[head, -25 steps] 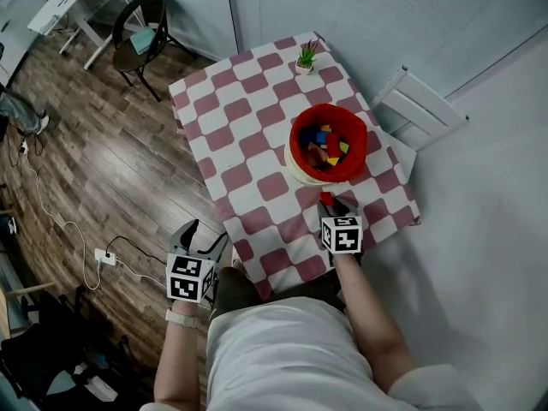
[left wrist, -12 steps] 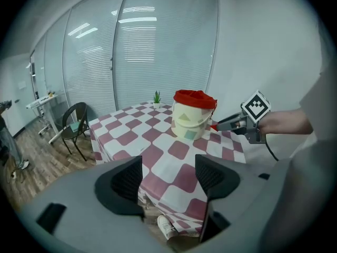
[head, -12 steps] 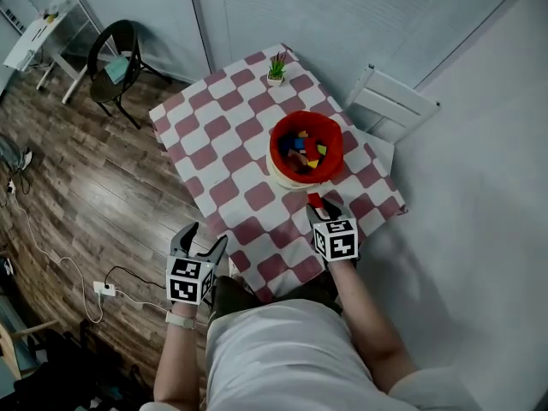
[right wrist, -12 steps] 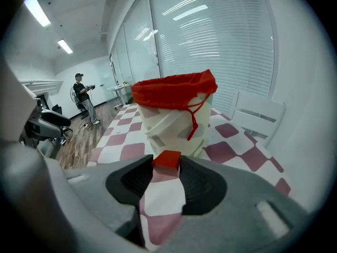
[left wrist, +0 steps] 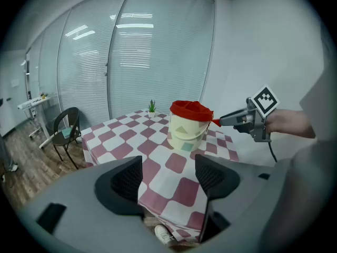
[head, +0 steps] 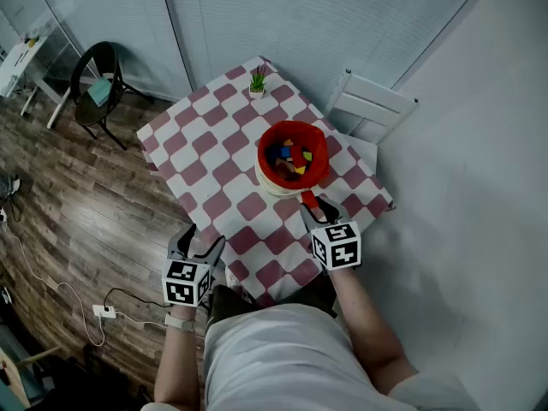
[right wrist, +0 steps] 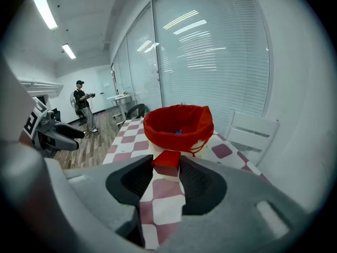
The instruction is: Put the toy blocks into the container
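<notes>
A red-lined cream container [head: 291,157] stands on the checked table [head: 205,144] with several coloured blocks inside. My right gripper [head: 312,204] is shut on a red block [right wrist: 167,163] and hovers just short of the container's near rim [right wrist: 178,126]. Held low off the table's near-left corner, my left gripper [head: 195,245] is open with nothing between its jaws; its view shows the container [left wrist: 188,125] and the right gripper [left wrist: 217,122] with the red block at its tip.
A small potted plant [head: 257,82] sits at the table's far corner. A white chair [head: 364,111] stands at the table's right, a dark chair [head: 96,82] on the wooden floor at left. A person [right wrist: 82,104] stands far off in the right gripper view.
The head view has shifted, so the table sits further up and left in the frame. My right gripper keeps the red block just short of the container; the left stays low.
</notes>
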Motion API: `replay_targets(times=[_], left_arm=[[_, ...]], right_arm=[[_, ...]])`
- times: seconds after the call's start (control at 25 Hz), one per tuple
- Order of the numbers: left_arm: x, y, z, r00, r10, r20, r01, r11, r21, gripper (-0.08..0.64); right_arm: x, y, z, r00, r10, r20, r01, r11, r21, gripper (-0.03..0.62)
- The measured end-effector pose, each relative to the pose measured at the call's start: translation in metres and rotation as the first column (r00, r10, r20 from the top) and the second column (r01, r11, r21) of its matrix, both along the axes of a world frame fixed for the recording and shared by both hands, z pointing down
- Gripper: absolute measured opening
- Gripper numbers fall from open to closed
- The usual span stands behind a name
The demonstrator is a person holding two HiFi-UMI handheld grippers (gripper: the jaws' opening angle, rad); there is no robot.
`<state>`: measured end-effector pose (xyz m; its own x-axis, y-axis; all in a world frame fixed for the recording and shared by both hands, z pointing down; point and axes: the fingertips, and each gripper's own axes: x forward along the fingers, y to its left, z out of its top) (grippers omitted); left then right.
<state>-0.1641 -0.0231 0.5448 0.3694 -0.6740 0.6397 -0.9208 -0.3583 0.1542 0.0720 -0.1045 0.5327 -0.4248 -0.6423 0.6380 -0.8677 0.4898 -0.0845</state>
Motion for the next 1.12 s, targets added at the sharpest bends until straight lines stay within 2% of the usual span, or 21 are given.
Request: replay_targets(times=[0.56,1.12], left_arm=[[-0.002,-0.019,-0.032,0.996,0.002,-0.089,0.005,0.997,0.082,0.313],[0.001,-0.013,-0.037,0.994,-0.037,-0.103,0.045,0.996,0.079,0.313]], right_arm=[[-0.026,-0.029,-0.048,0.999,-0.027,0.037,0.024,0.995,0.096,0.160],[-0.042,-0.059,-0.043,0.997,-0.069,0.039,0.064,0.992,0.110,0.160]])
